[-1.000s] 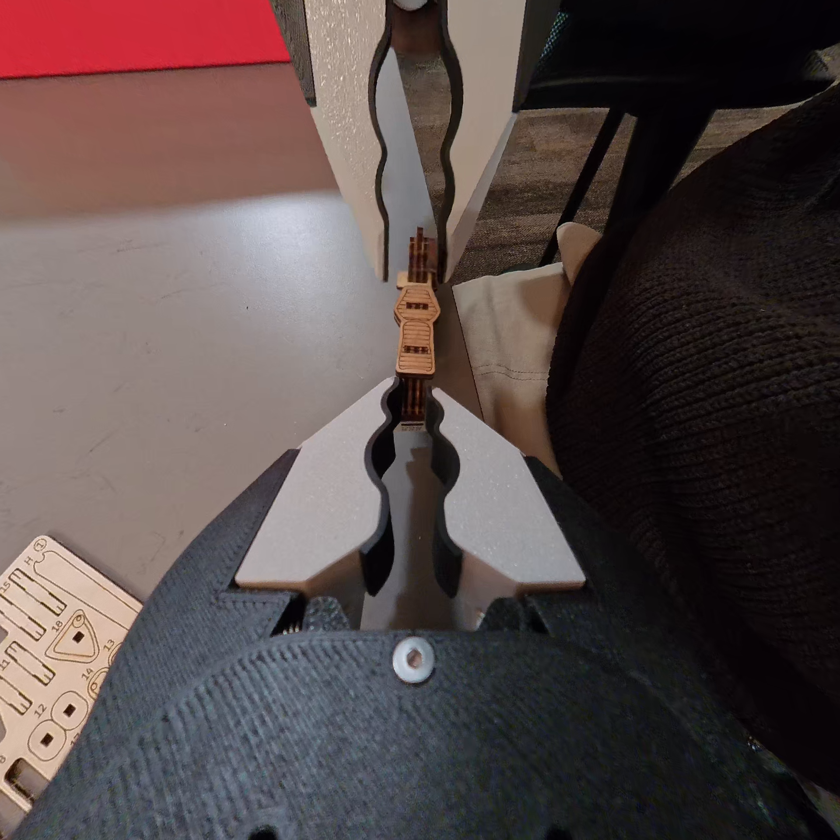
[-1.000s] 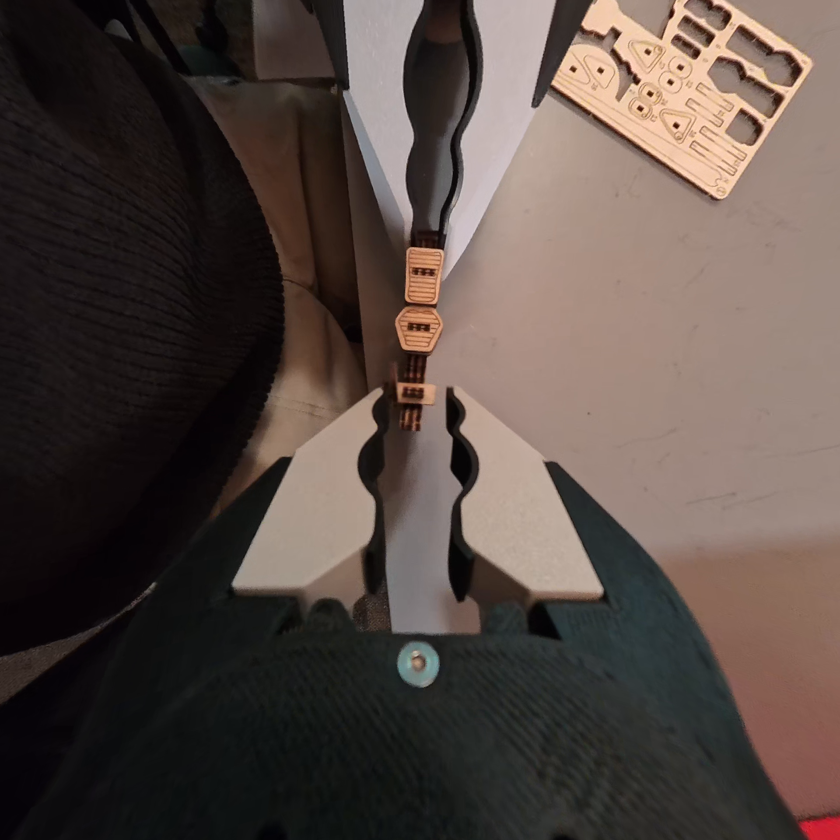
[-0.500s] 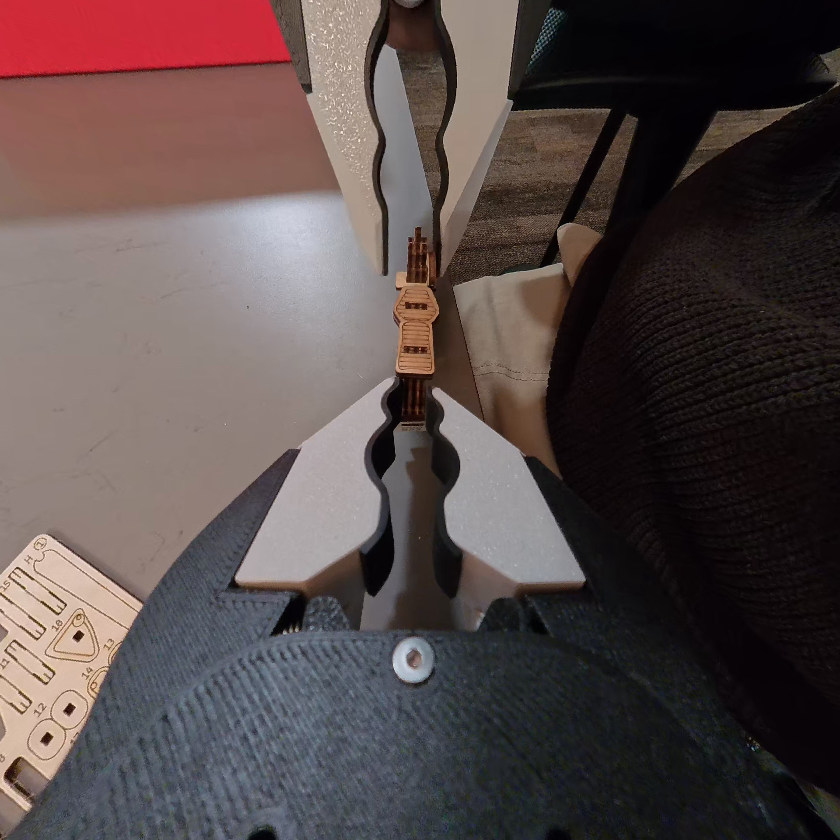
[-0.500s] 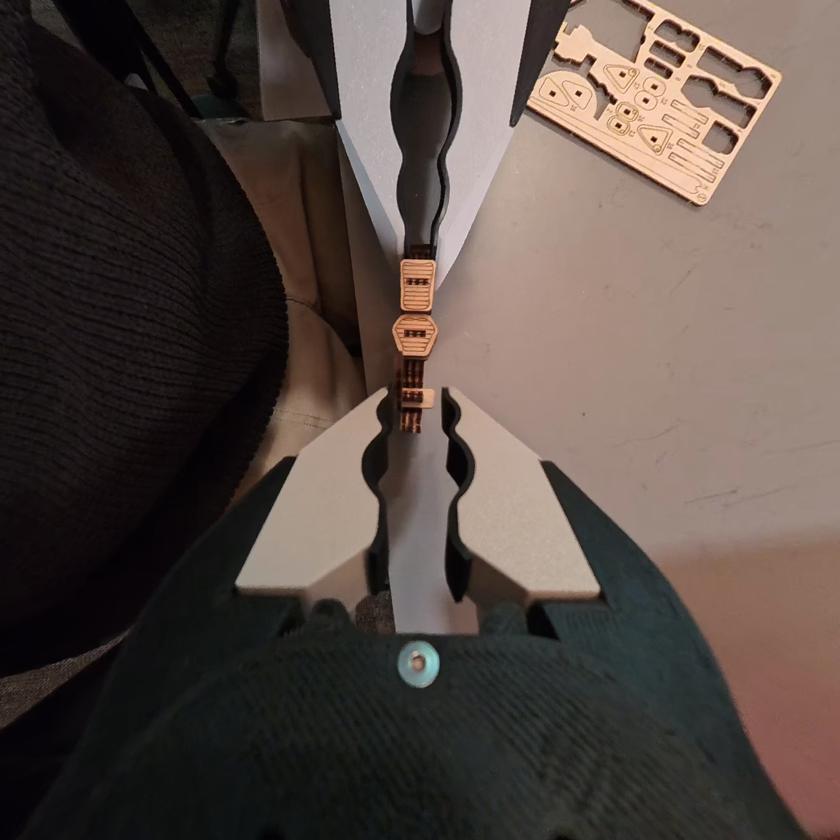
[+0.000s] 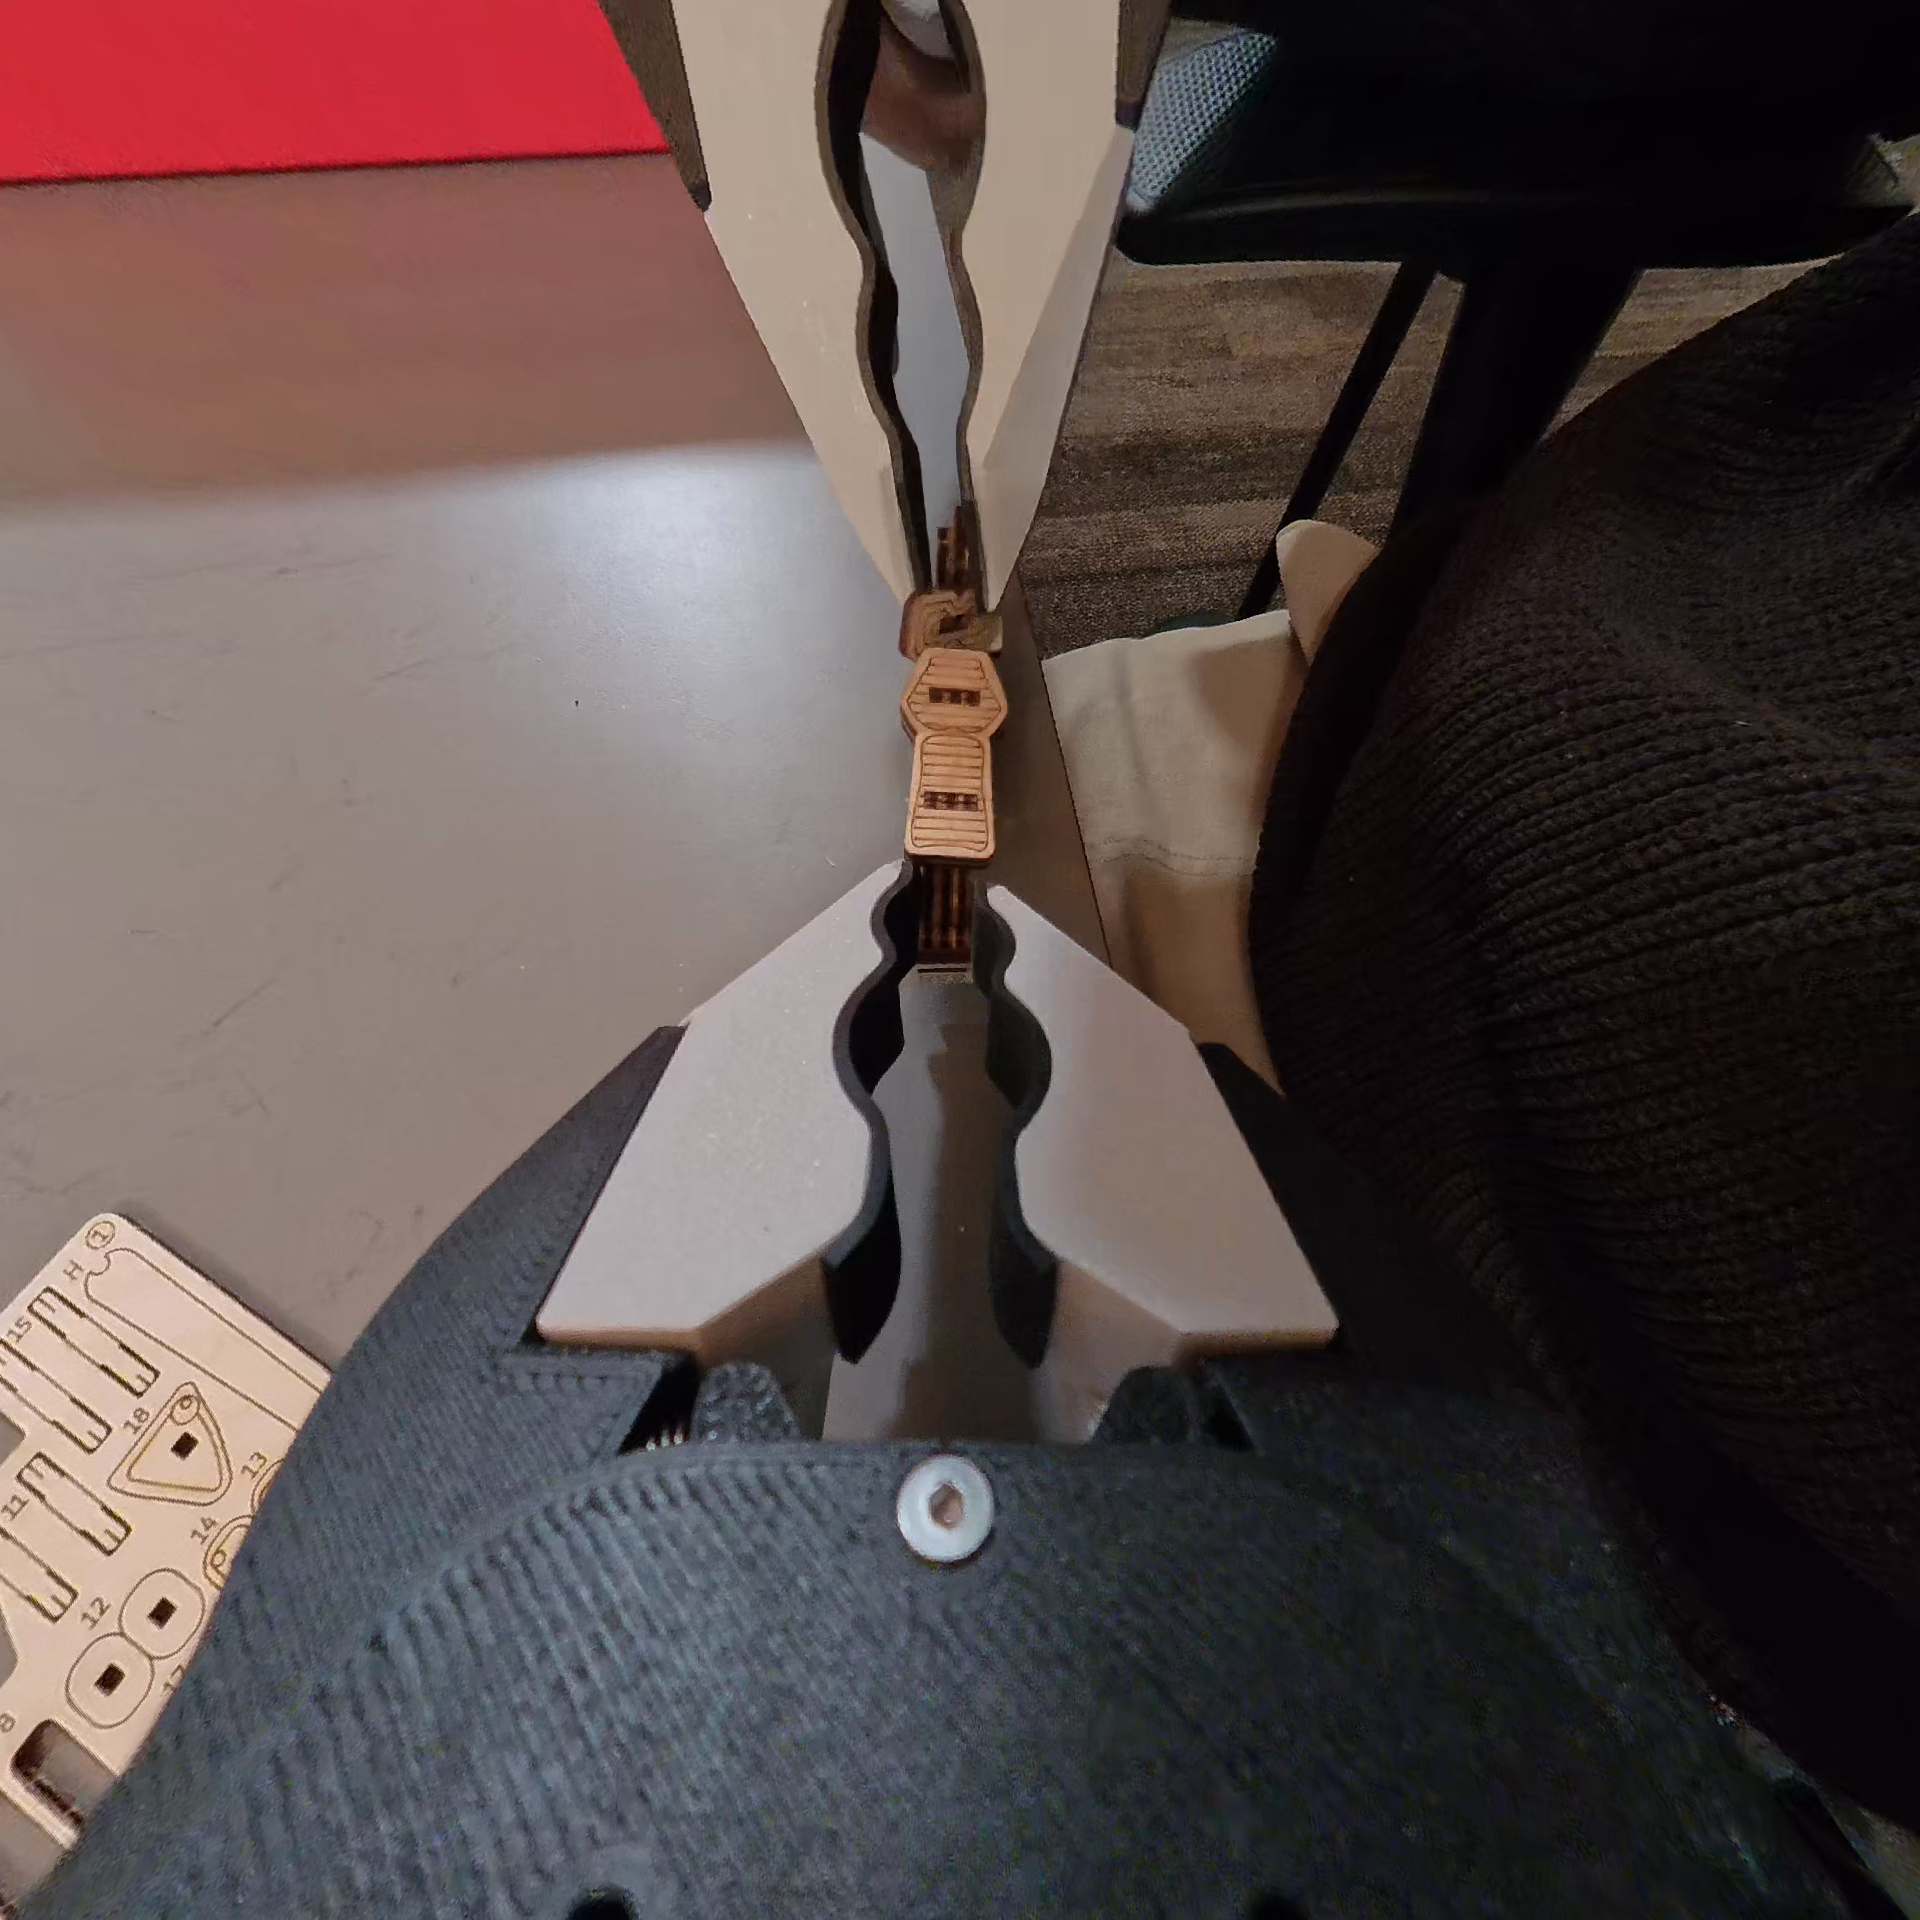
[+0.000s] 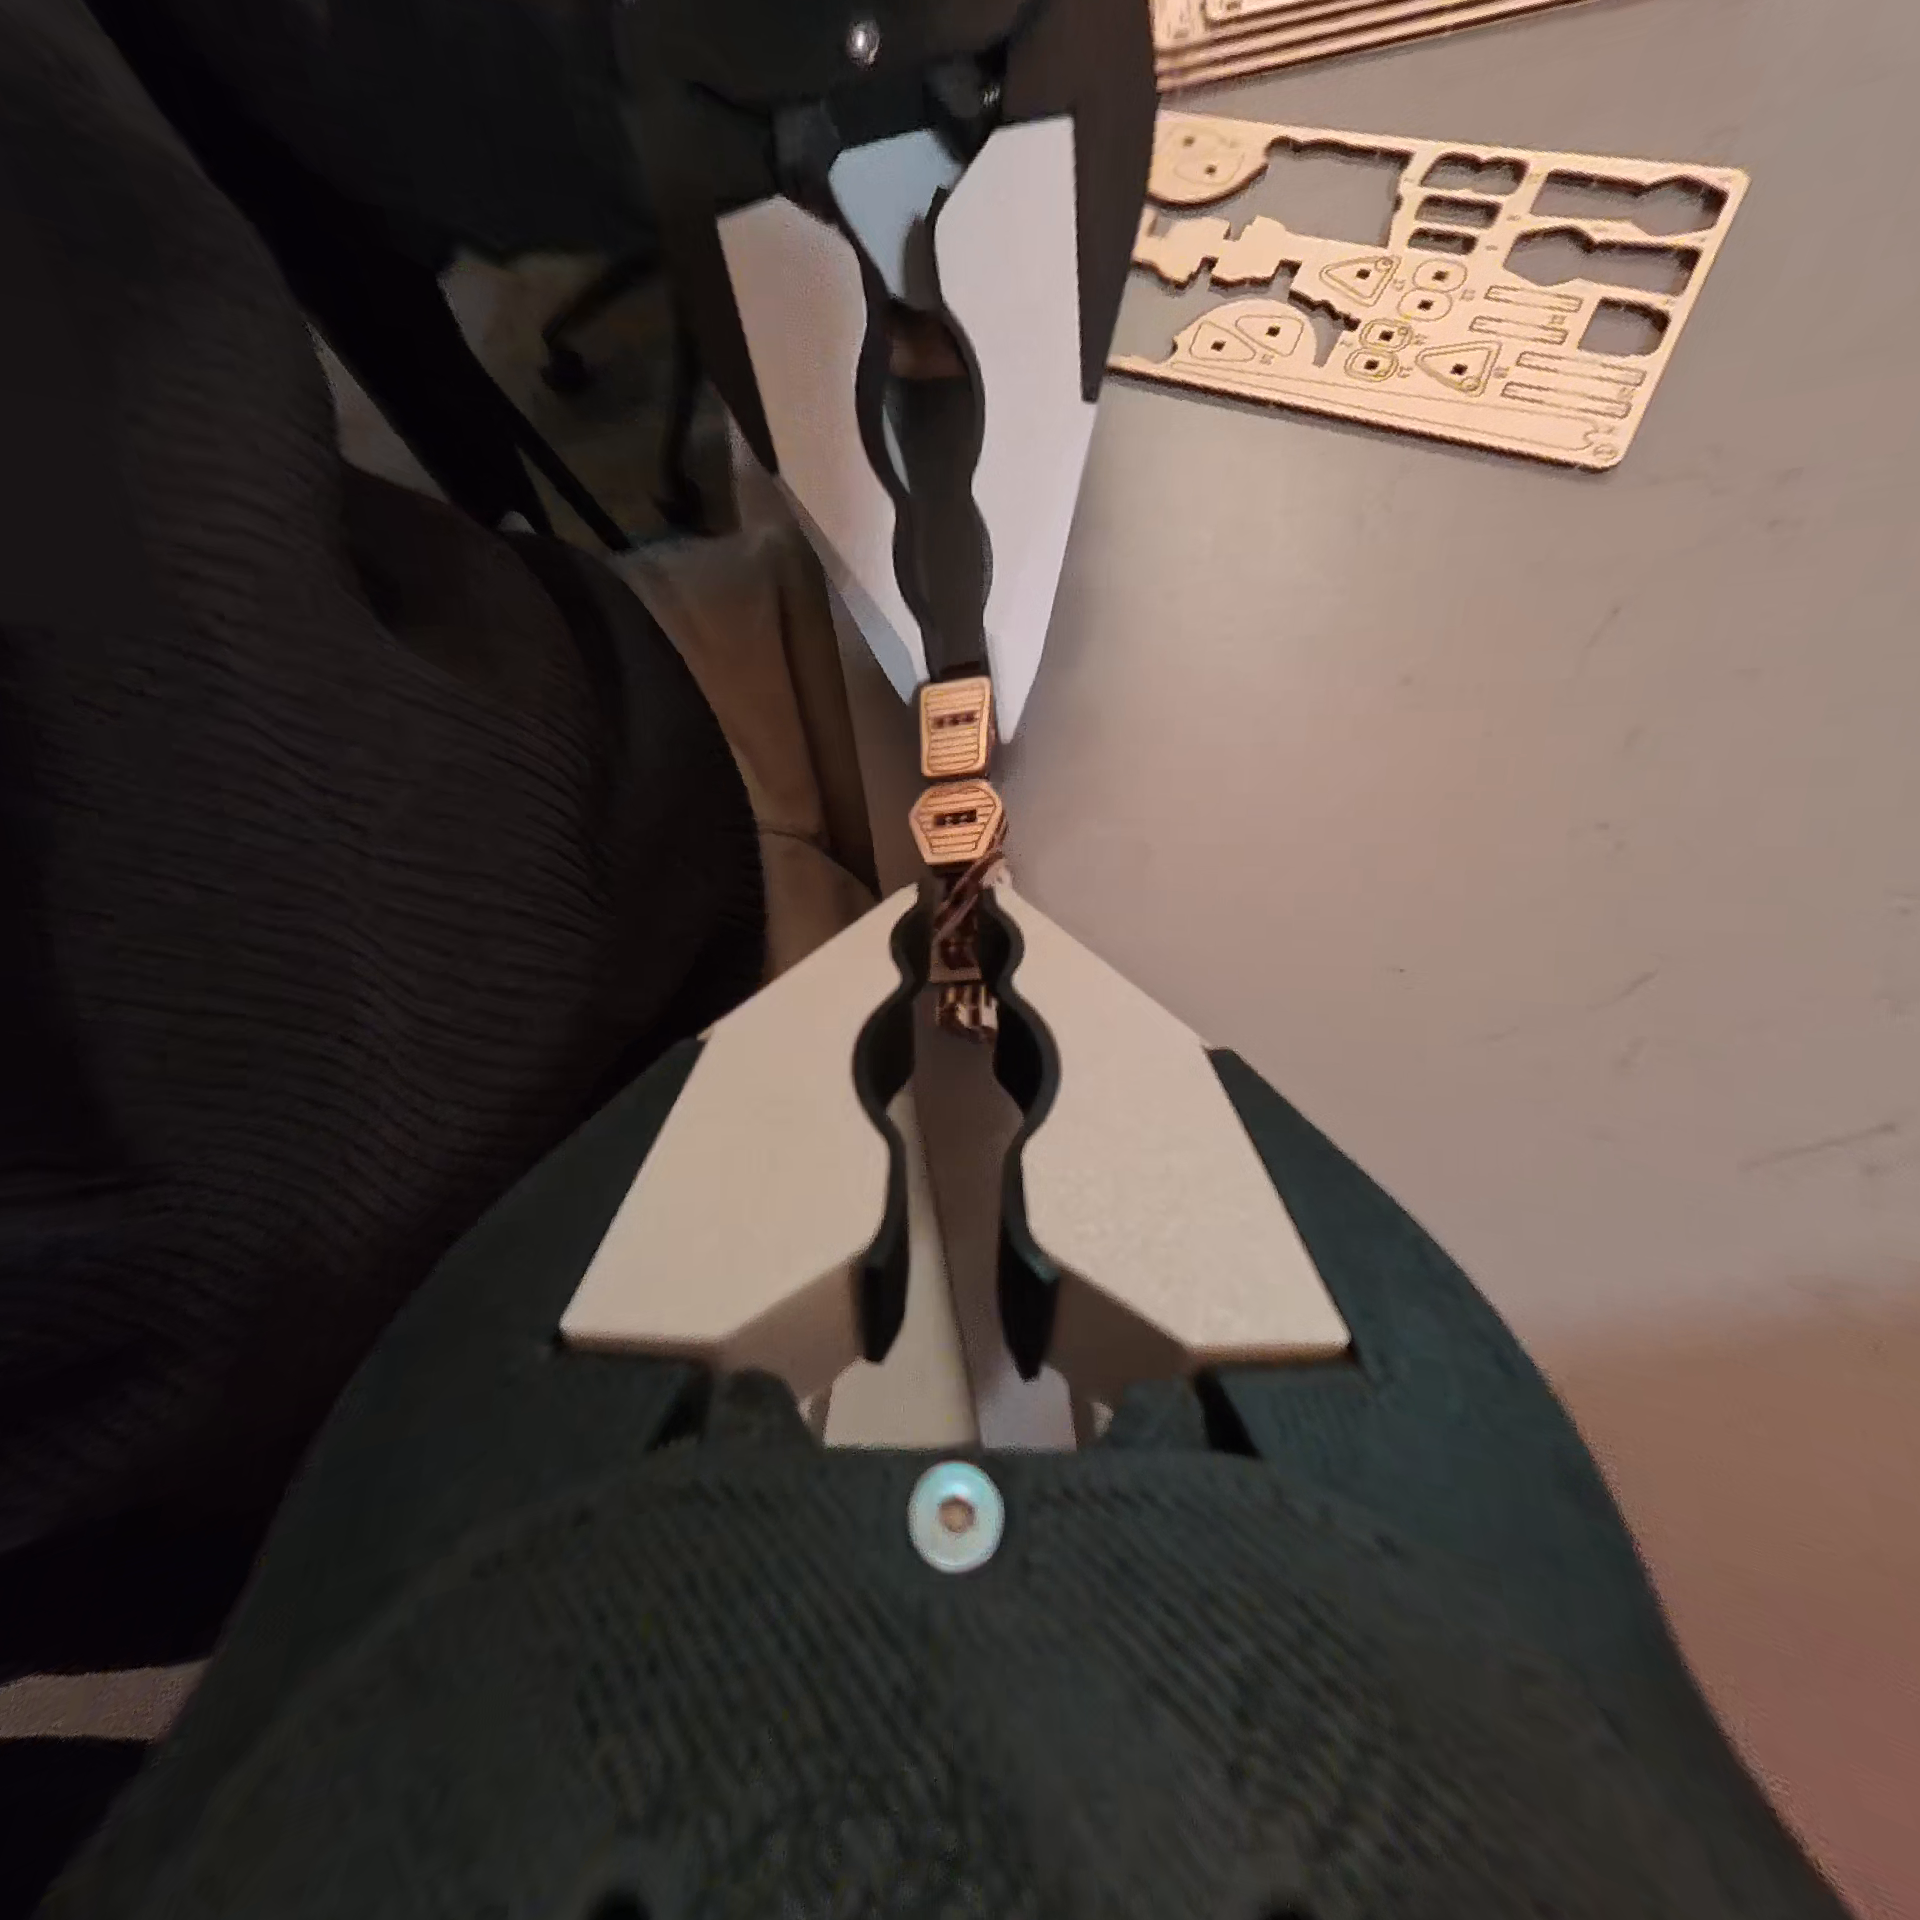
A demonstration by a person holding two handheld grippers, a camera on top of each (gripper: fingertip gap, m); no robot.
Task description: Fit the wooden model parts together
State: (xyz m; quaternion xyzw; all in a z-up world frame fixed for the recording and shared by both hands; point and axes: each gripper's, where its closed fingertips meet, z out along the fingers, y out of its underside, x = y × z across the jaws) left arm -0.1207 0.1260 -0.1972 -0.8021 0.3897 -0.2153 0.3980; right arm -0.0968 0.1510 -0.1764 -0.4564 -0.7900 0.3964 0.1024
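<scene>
Grey table [image 5: 364, 727] filling the left wrist view, red mat [image 5: 312, 73] across its far end, a person's dark knitted sleeve [image 5: 1610, 935] crowding the right side. Laser-cut wooden sheet [image 6: 1403, 301] lying flat on the table behind the action, several outlines punched out and empty, other pieces uncut from it. Left gripper [image 5: 945, 914] down low in its own view, jaws clenched on the dark layered end of the wooden model [image 5: 951, 748]. Right gripper [image 6: 961, 940] opposite, tip to tip with it, jaws closed down on the other end of the same slim strip, held up off the table near its edge. Between the two tips, two small engraved plates seated on the spine: a ribbed oblong one [image 5: 948, 792] nearest the left gripper, a hexagonal one [image 5: 953, 698] just beyond it. Smallest of all, a little cross piece [image 5: 951, 632] right at the right gripper's tips, sitting skewed, blurred in the right wrist view, so seating impossible to confirm. Judging by that: two plates on, a third probably mid-fit, plenty of sheet pieces left to go.
</scene>
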